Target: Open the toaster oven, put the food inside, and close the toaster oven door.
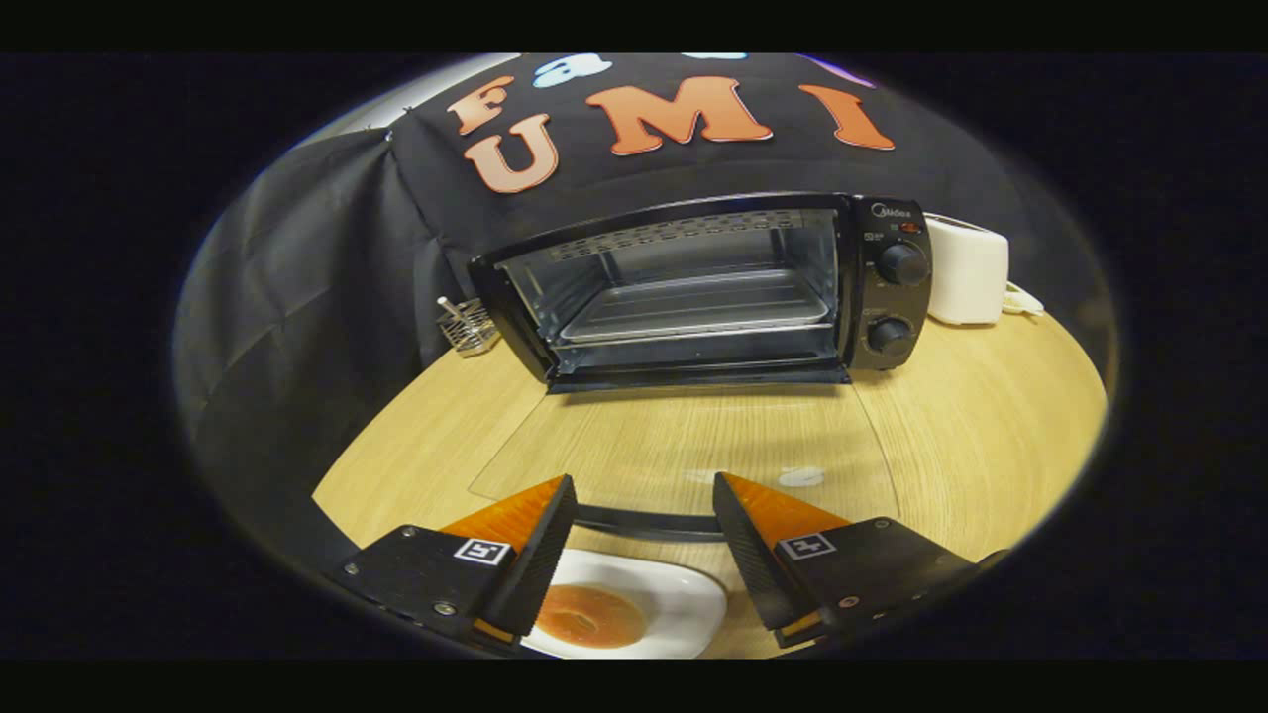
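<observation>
Open claw (644,540) faces toaster oven (693,287) cavity; lowered glass door (684,446) spans between.

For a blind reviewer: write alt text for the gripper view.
A black toaster oven stands on a wooden table with its glass door folded down flat and a bare tray inside. The open tongs hover above a white plate holding a round, orange-brown food item.

A light wooden table (991,436) stands before black cloth walls (297,297), evenly lit.
</observation>
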A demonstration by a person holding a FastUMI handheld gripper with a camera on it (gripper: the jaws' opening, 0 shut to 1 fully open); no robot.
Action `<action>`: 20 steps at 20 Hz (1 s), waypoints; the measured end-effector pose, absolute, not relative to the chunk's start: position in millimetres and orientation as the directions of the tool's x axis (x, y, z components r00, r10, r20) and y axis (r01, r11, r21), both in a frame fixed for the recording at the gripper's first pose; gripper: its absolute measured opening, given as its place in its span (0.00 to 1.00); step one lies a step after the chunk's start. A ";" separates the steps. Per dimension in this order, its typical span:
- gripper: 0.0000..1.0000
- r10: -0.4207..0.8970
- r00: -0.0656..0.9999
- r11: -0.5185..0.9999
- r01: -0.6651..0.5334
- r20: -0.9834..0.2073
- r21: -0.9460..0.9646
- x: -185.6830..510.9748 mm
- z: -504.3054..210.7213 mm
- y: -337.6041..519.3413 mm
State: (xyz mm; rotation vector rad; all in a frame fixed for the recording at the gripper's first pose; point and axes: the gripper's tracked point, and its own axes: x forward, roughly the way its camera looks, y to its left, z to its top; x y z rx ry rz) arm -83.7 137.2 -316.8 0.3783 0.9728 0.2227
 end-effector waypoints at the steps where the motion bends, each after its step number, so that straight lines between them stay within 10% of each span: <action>1: 0.84 0.356 0.549 0.915 -0.041 -0.756 0.401 -91.0 -313.3 137.7; 20: 0.89 0.362 0.458 0.913 -0.352 -0.812 0.208 -189.7 -317.1 157.9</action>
